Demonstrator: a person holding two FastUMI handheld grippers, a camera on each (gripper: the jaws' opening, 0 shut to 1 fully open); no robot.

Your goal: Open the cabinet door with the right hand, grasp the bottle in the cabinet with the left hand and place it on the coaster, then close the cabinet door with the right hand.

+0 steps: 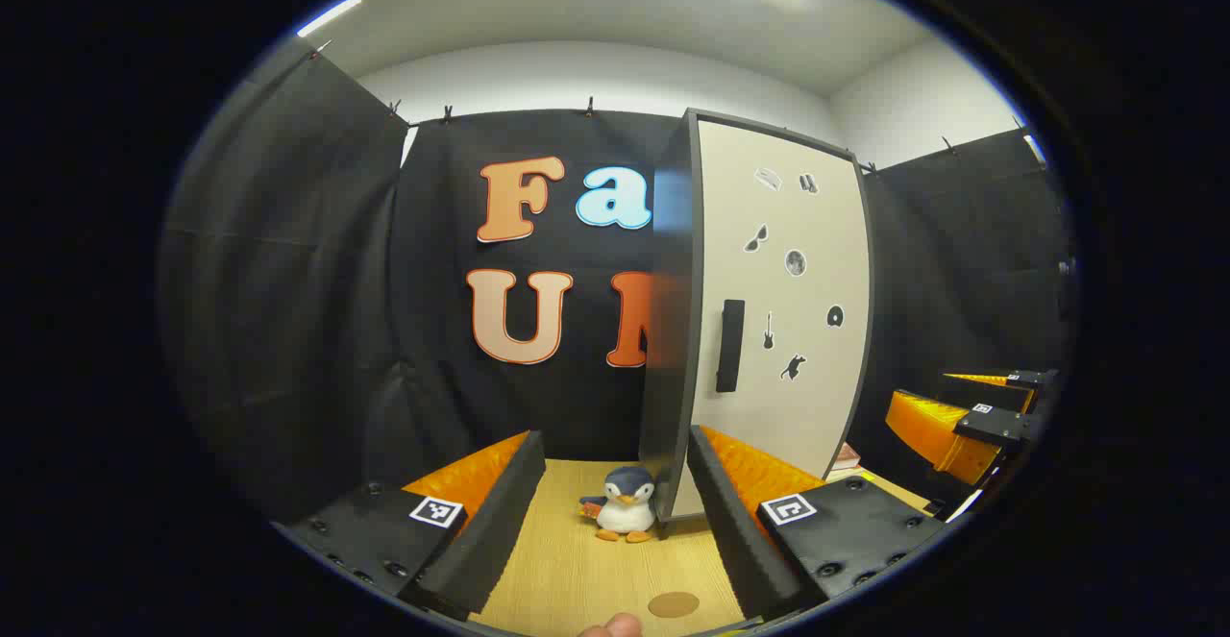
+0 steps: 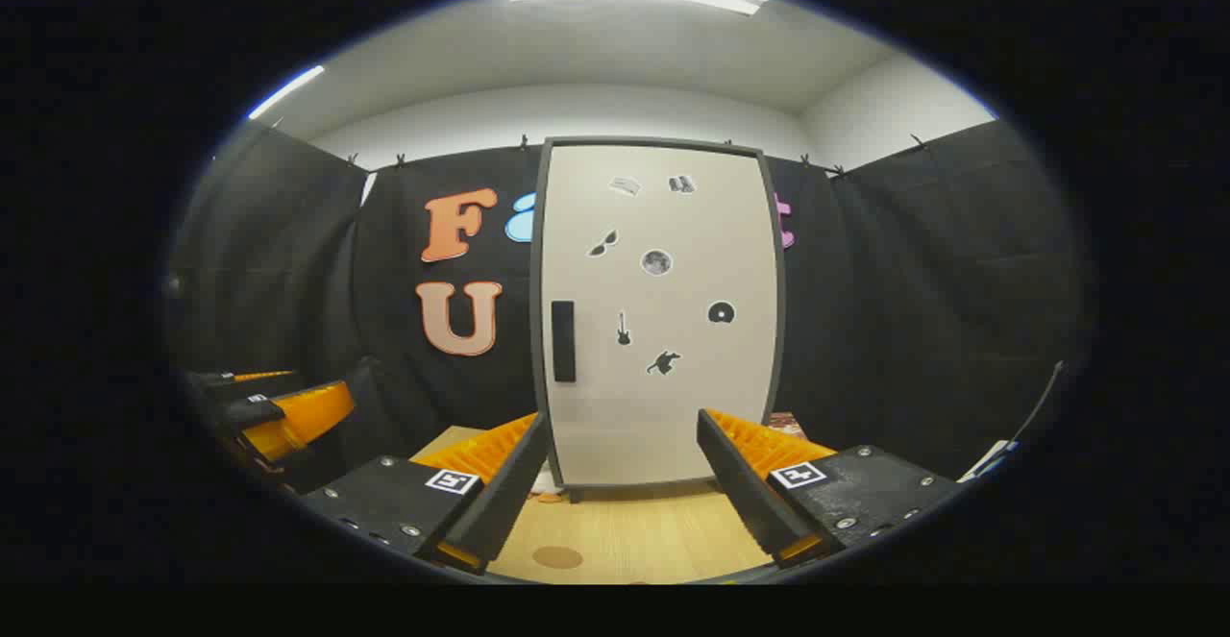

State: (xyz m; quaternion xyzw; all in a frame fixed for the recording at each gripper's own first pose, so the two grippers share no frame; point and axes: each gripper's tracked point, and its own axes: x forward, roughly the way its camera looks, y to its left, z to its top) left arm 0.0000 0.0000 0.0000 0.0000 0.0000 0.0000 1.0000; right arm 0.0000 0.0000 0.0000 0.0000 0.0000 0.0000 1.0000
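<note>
You are at the first step: the cabinet door [image 2: 663, 315] stands shut, the bottle hidden behind it. Both grippers' fingers are wide and empty. Bring your right gripper [image 2: 623, 483] to the handle [image 2: 563, 341]; the coaster [image 2: 557, 556] waits on the counter [image 2: 653, 541].

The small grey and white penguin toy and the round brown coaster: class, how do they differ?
The grey and white penguin toy stands upright; the round brown coaster lies flat. The penguin toy sits beside the tall cabinet with the pale door; the coaster lies nearer the cameras. Both rest on the light wooden table.
</note>
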